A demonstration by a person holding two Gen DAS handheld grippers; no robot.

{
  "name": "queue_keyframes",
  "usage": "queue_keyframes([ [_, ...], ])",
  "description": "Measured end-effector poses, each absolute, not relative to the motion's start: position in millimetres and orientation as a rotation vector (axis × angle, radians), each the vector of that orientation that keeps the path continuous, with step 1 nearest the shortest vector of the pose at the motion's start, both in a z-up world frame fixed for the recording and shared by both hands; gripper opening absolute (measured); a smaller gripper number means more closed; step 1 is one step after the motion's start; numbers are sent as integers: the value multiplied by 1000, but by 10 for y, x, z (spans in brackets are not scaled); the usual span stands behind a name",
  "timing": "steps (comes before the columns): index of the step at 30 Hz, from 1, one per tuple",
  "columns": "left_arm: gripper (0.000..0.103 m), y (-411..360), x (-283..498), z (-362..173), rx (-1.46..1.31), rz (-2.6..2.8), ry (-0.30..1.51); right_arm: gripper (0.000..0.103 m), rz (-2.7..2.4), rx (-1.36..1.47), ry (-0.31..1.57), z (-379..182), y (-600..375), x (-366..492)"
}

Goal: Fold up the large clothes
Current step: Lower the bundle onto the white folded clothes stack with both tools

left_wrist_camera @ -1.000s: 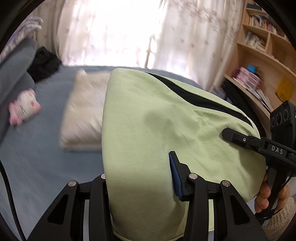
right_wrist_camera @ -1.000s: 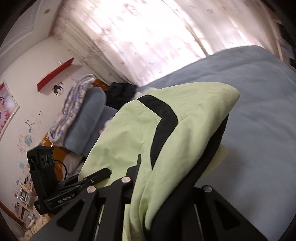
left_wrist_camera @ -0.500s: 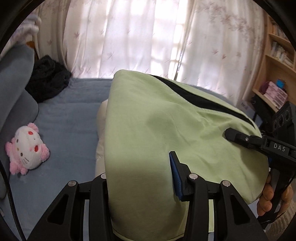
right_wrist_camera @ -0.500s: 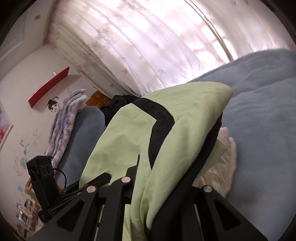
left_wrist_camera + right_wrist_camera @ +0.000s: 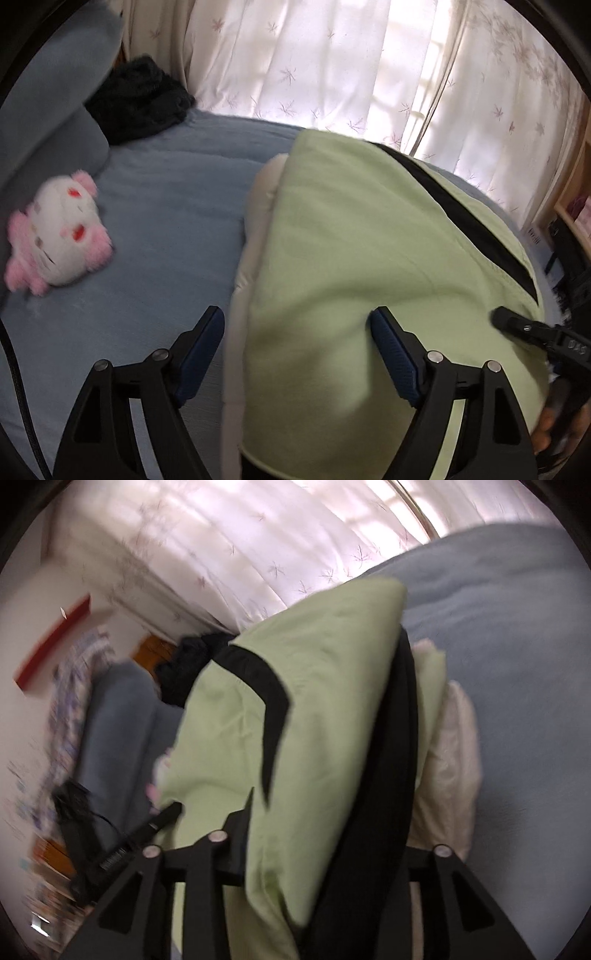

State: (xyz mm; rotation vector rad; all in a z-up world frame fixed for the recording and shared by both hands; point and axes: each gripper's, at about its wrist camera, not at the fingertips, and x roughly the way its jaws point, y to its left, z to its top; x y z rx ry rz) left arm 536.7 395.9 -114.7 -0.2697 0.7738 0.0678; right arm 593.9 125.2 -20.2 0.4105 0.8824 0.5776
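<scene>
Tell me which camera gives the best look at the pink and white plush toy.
The left wrist view. There the plush toy lies in full sight on the blue bedsheet, left of the folded green garment, though slightly blurred. The right wrist view shows at most a small pink sliver at the garment's left edge, too little to identify.

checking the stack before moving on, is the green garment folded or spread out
Folded: the green garment lies as a compact doubled bundle on the cream pile, thick edge layers showing in the right wrist view.
</scene>
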Motion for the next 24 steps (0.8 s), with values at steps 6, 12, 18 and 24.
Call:
queue_keyframes([
  [6, 63, 4062, 5215, -882, -284, 151, 678, 41, 436, 313, 787, 227, 1046, 5750],
  [12, 45, 3702, 5252, -886, -220, 159, 686, 41, 182, 243, 755, 223, 1118, 5655],
  [18, 45, 3489, 5338, -1066, -134, 227, 705, 41, 188, 260, 580, 326, 989, 5463],
  [24, 55, 3601, 5392, -1291, -107, 302, 697, 41, 270, 152, 628, 12, 1345, 5750],
])
